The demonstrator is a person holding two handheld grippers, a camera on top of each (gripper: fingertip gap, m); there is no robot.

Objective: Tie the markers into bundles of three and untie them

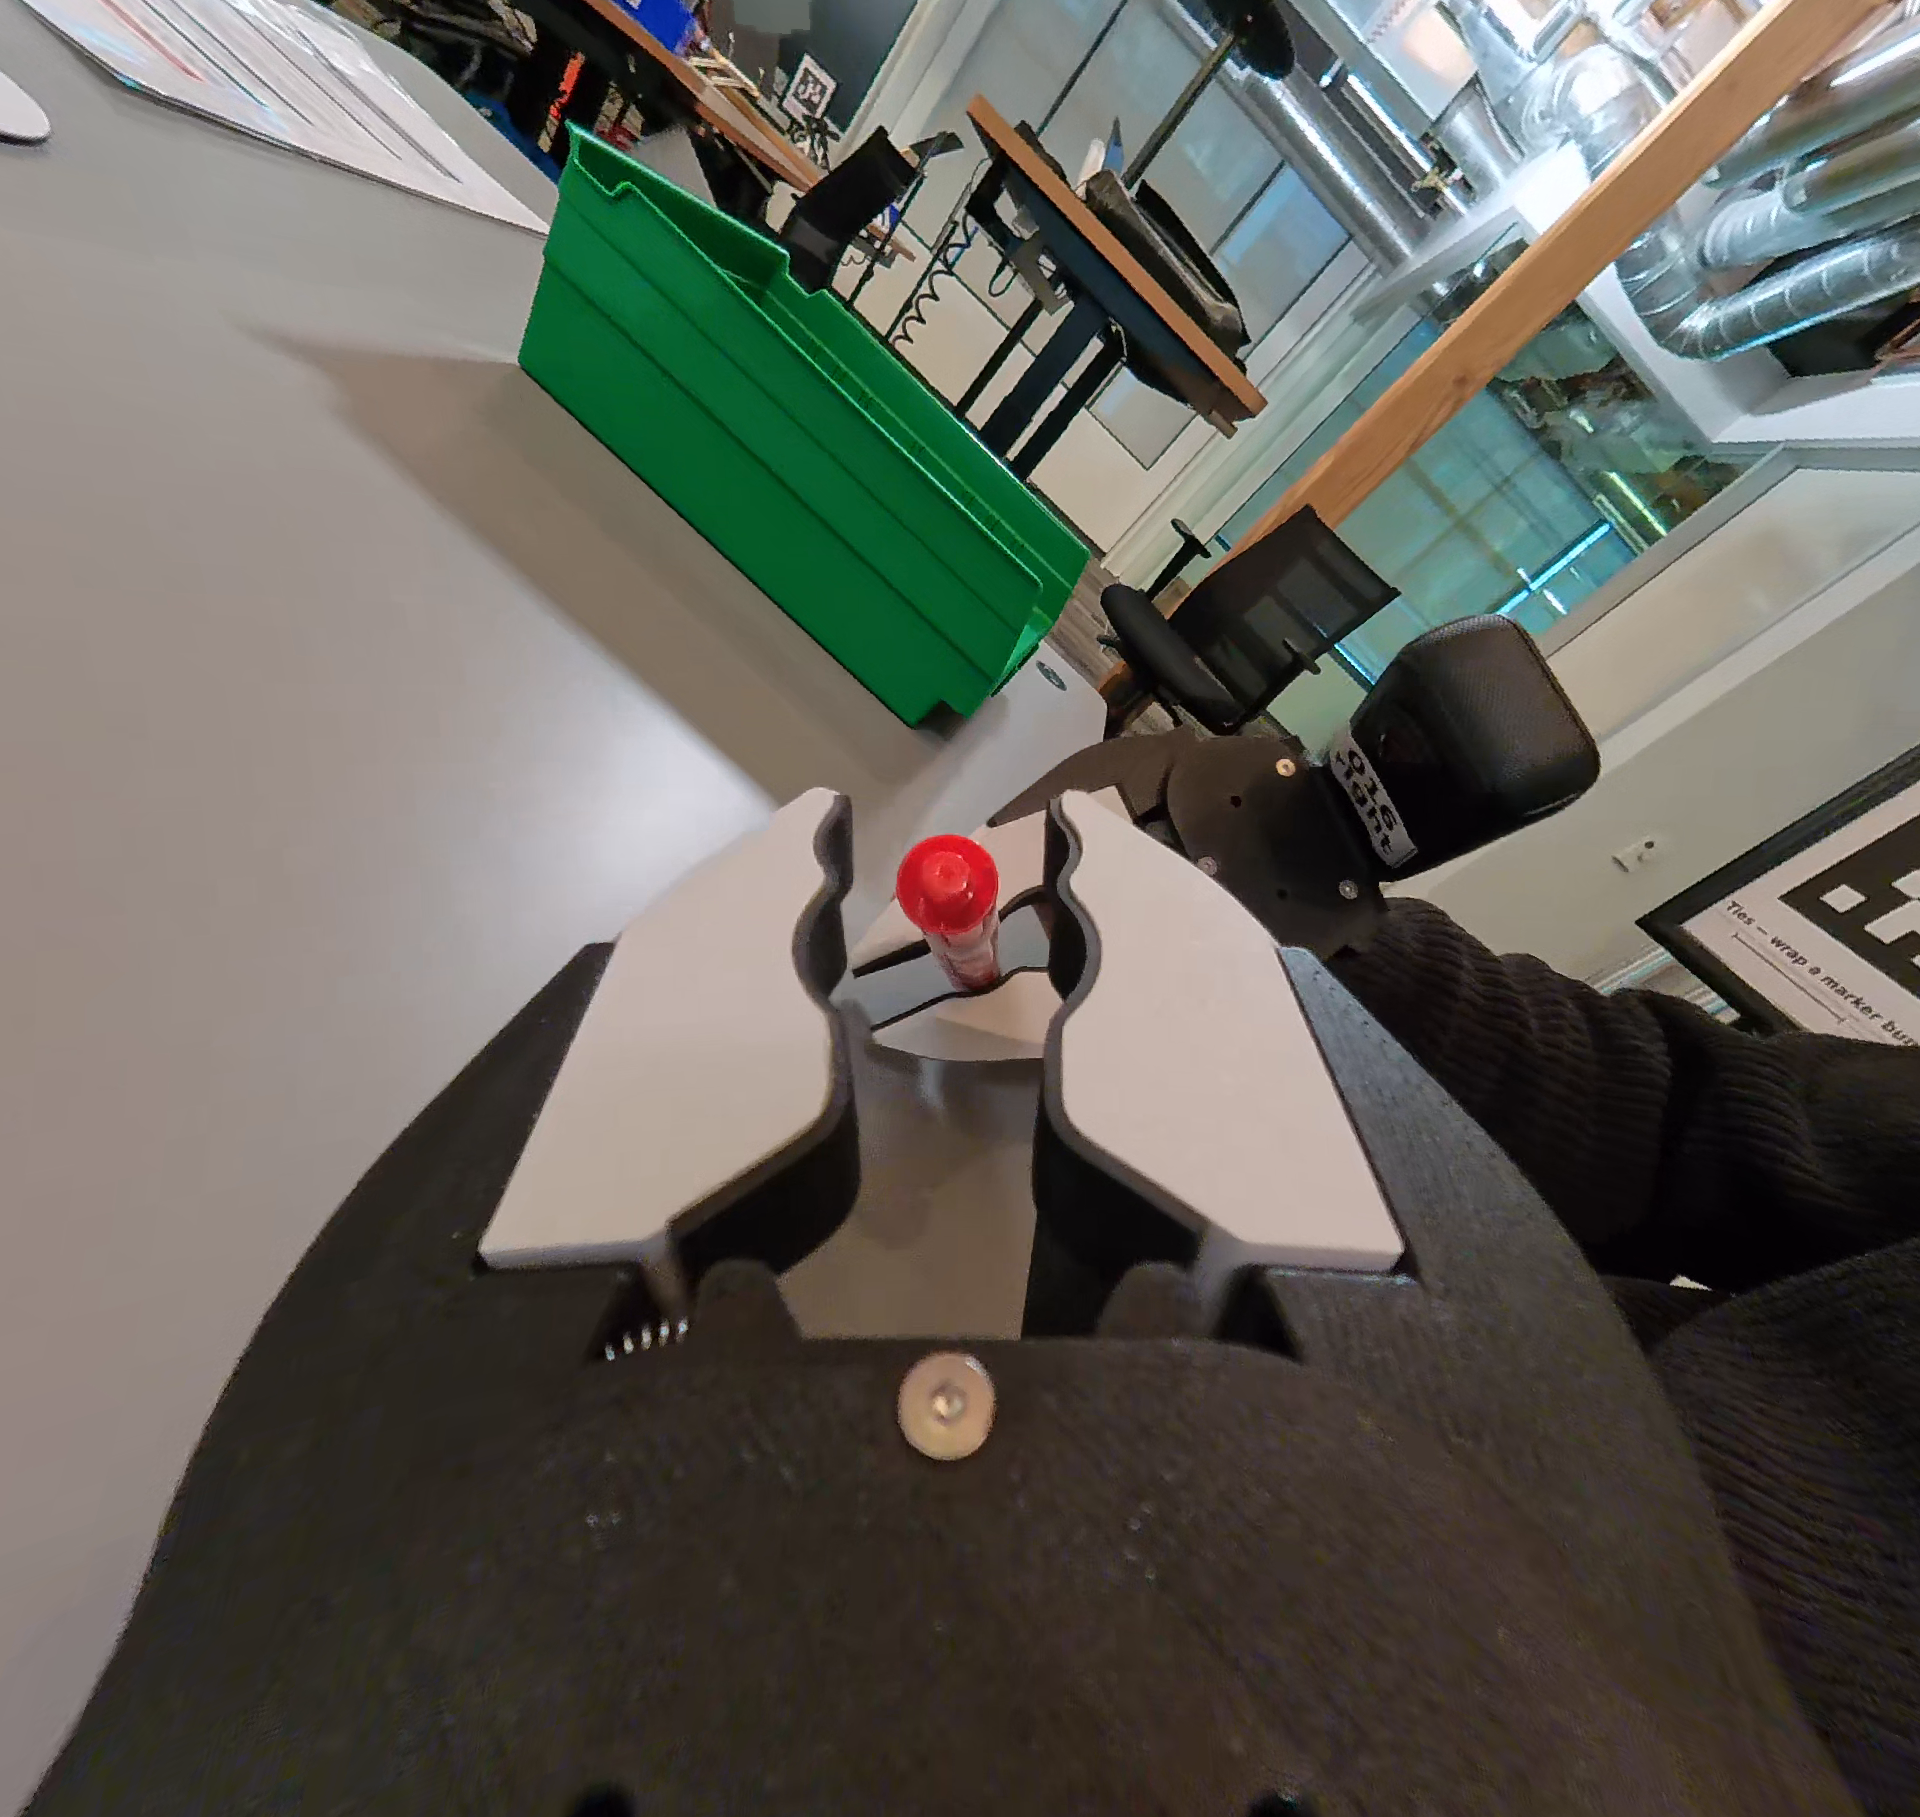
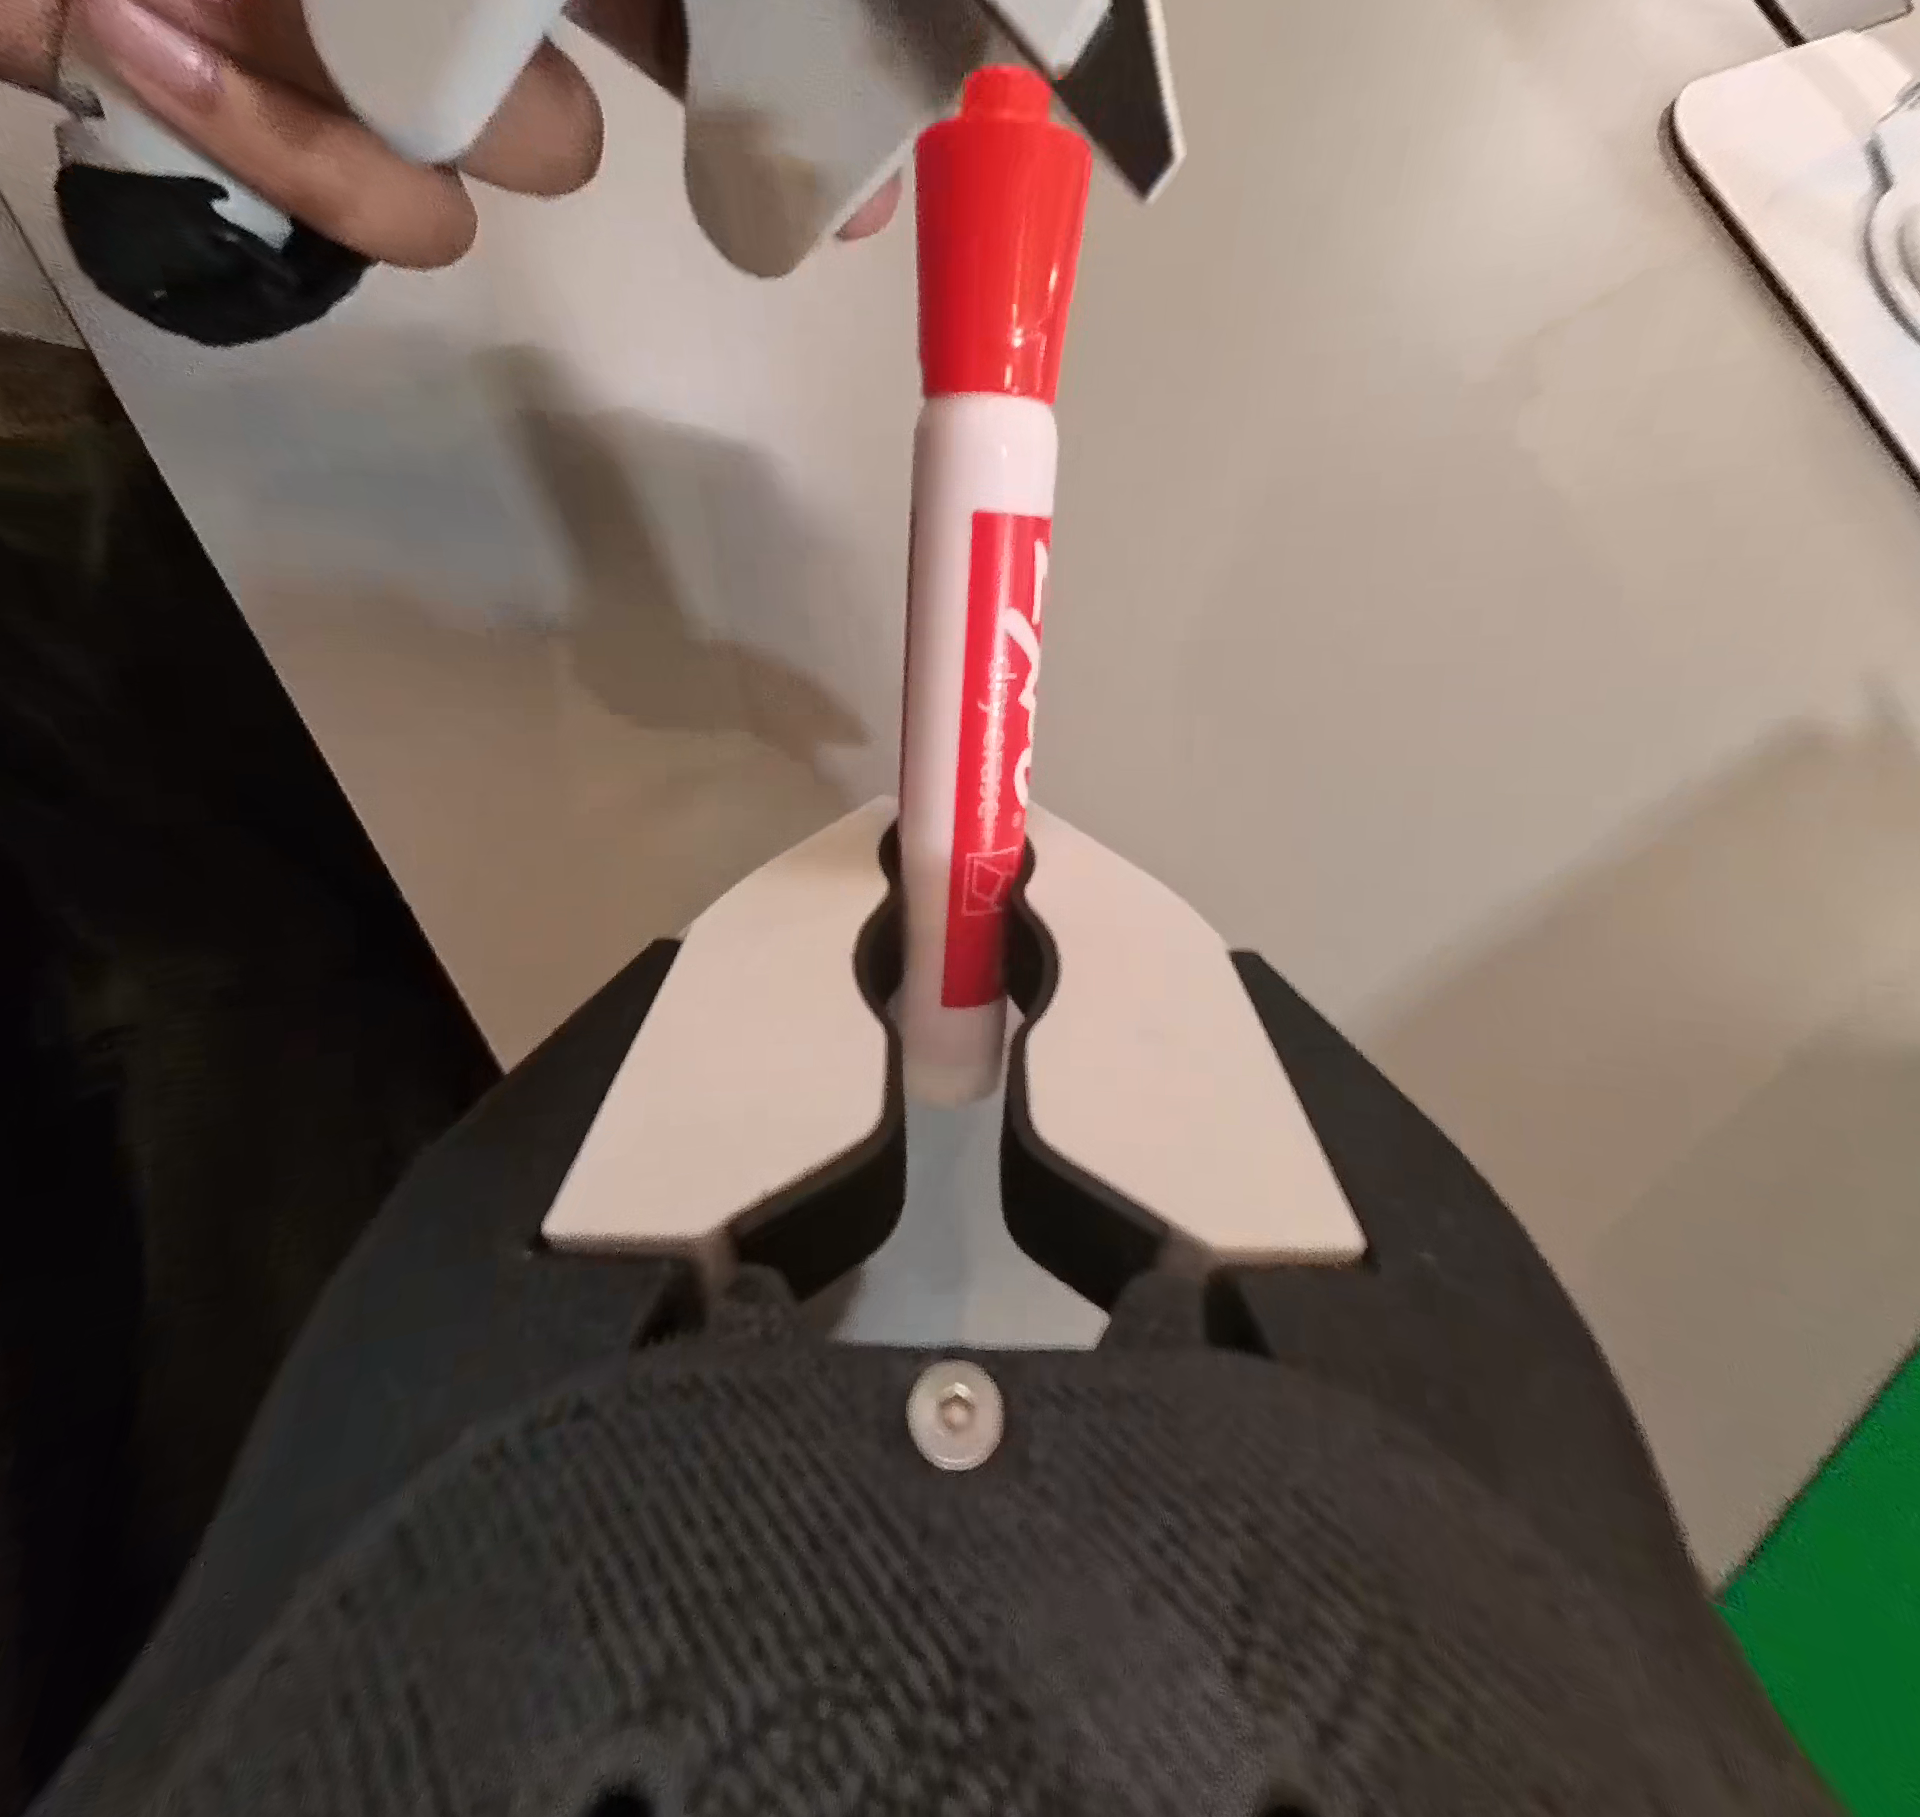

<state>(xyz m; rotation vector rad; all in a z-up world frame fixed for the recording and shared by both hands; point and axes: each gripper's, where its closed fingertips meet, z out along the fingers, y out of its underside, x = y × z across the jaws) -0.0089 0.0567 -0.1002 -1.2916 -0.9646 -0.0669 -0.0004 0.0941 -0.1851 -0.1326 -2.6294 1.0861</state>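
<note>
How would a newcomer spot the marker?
Start at the grey table. Above it, the right tool clamps a marker by its lower end, pointing straight out from the fingers. It is the only red-capped white barrel there, its cap nearing the open left tool.

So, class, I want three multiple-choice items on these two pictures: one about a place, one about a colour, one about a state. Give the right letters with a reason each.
1. Where is the green bin?
A. on the grey table
B. on the floor
C. in the left claw

2. What colour is the marker cap?
A. blue
B. red
C. black

3. How is the right claw?
A. wide open and empty
B. shut on the marker
C. lying flat on the table

Answers: 1 A, the bin stands on the table top beyond the left claw. 2 B, the cap shows red in both views. 3 B, its fingers press the white barrel from both sides.
</note>
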